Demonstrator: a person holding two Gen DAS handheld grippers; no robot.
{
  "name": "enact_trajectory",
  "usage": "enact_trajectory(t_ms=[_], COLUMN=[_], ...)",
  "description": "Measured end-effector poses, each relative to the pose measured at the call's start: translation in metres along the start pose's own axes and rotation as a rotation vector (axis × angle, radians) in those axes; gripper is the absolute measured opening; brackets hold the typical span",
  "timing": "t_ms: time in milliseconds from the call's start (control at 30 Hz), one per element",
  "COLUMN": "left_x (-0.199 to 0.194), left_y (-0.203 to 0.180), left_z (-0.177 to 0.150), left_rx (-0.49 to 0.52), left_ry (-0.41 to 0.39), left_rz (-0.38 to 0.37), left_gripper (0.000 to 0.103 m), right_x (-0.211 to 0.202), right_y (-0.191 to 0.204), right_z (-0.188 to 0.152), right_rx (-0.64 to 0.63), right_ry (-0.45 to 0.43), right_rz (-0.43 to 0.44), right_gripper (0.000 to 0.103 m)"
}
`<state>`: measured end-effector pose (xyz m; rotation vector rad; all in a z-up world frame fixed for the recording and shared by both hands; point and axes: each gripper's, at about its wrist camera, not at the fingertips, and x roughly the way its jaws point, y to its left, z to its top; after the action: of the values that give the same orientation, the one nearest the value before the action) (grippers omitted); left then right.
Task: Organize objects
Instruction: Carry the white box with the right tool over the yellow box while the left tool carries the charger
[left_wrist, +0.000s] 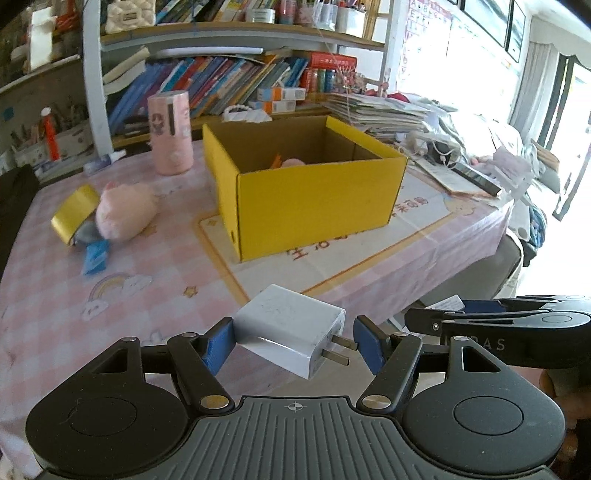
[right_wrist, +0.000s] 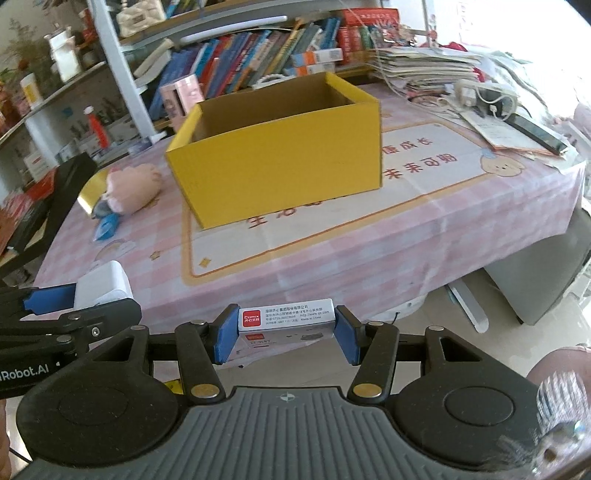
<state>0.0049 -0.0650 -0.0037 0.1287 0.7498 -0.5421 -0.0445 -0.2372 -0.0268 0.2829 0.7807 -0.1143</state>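
My left gripper (left_wrist: 293, 341) is shut on a white charger plug (left_wrist: 290, 326), pads on its body and prongs, held above the table's near edge. My right gripper (right_wrist: 286, 334) is shut on a small white box with a red label (right_wrist: 286, 321), also off the near edge. An open yellow cardboard box (left_wrist: 306, 192) stands mid-table with pink things inside; it also shows in the right wrist view (right_wrist: 280, 158). A pink plush toy (left_wrist: 123, 212), a gold tape roll (left_wrist: 74, 212) and a blue packet (left_wrist: 95, 256) lie to its left.
A pink cylinder (left_wrist: 170, 133) stands behind the yellow box. Bookshelves (left_wrist: 221, 85) line the back. Paper stacks, cables and a phone (left_wrist: 476, 177) crowd the right side. The pink checked tablecloth (left_wrist: 74, 295) carries a printed mat (left_wrist: 369, 251).
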Motion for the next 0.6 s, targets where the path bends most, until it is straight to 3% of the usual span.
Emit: enact_trajectory(t_ms=[233,600], left_x=[0.011,0.041], left_y=[-0.007,-0.011], left_z=[0.029,0.098], left_rx=[0.027,0.064], left_ry=[-0.069,-0.193], left_rz=[-0.004,0.036], left_gripper=[0.070,0.070], right_x=[0.009,0.029], right_y=[-0.015,-0.038], right_z=[0.023,0.102], right_rx=[0.006,0.014], right_ry=[-0.021,-0.115], right_rz=[-0.013,0.010], right_gripper=[0.052,0.052])
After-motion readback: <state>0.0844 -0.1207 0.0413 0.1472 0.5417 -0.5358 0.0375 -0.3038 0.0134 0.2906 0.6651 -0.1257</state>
